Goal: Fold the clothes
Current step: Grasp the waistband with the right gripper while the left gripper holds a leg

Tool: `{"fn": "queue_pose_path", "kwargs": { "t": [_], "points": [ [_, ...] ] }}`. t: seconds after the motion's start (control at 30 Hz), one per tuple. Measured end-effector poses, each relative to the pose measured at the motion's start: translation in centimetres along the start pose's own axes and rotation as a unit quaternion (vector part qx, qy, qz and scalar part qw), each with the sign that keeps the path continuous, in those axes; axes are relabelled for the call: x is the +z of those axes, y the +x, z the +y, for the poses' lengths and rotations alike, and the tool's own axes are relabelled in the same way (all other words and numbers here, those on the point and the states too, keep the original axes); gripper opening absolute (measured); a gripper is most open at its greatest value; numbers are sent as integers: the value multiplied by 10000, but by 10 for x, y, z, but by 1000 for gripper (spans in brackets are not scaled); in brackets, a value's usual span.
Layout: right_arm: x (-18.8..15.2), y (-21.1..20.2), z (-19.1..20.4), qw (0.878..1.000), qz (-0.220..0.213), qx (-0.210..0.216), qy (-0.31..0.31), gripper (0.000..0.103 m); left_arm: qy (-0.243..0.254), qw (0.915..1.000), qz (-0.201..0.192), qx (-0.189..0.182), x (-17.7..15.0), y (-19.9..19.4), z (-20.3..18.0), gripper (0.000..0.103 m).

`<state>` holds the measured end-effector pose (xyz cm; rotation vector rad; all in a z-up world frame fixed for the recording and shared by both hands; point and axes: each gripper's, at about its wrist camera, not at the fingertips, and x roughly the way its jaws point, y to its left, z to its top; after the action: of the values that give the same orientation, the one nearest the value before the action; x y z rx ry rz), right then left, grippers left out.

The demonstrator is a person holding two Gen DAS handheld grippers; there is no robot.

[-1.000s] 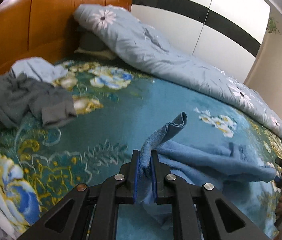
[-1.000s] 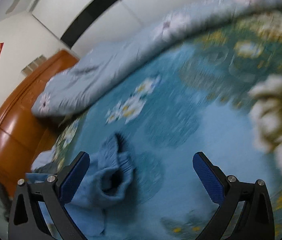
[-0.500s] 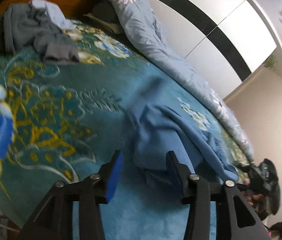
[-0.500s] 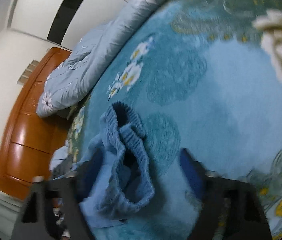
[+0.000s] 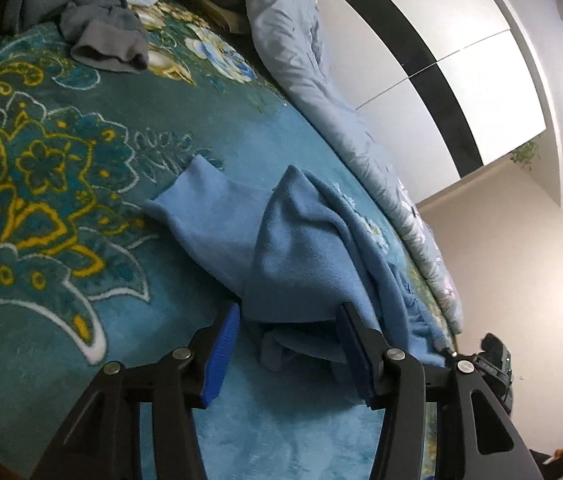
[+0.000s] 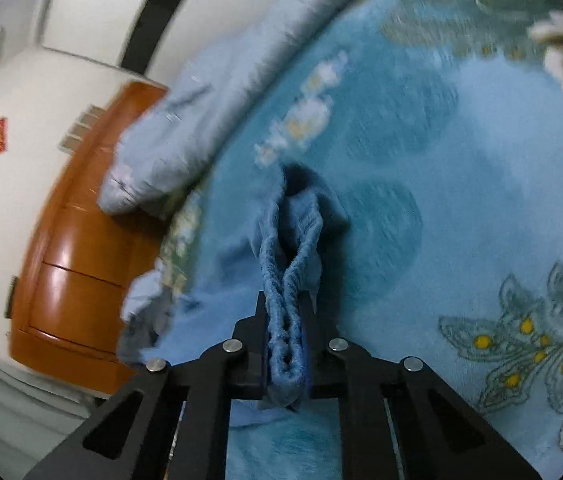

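Pinching the ribbed knit hem of the soft blue fleece garment (image 6: 293,248), my right claw (image 6: 284,344) has its pads clamped tight on two doubled layers, so that end can be lifted and drawn without slipping. My left claw (image 5: 285,344) stands wide, nothing between its pads, poised just over the rumpled near edge of the same blue fleece garment (image 5: 281,248); I judge it is placed to take a second hold so the cloth can be stretched flat. A sleeve lies spread toward the teal floral plush bedspread (image 5: 61,200) that carries everything. Farther off a crumpled grey garment (image 5: 97,28) waits by the headboard, and a pale blue flowered quilt (image 5: 313,72) is bunched along the far side
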<state>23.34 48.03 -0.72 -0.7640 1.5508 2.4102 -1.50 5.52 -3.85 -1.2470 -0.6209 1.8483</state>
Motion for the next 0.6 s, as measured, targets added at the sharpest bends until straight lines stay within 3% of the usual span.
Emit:
{"fn": "queue_pose_path", "kwargs": {
  "t": [0.1, 0.23, 0.3, 0.4, 0.5, 0.6],
  "points": [
    [13, -35, 15, 9984, -458, 212, -259, 11, 93, 9998, 45, -143, -2, -2, -6, 58],
    [36, -97, 31, 9906, -1183, -62, -688, 11, 418, 9985, 218, -288, -9, 3, -23, 60],
    [46, -132, 35, 9801, -1679, -536, -915, 11, 640, 9968, 345, -341, -15, 10, -37, 60],
    [55, -173, 25, 9702, -2026, -967, -908, 11, 900, 9930, 578, -506, -26, 24, -58, 60],
    [56, -191, 11, 9677, -1993, -1286, -854, 11, 1092, 9868, 877, -808, -44, 36, -80, 60],
    [52, -198, -6, 9692, -1924, -1342, -750, 11, 1568, 9801, 942, -776, -60, 39, -108, 63]
  ]
}}
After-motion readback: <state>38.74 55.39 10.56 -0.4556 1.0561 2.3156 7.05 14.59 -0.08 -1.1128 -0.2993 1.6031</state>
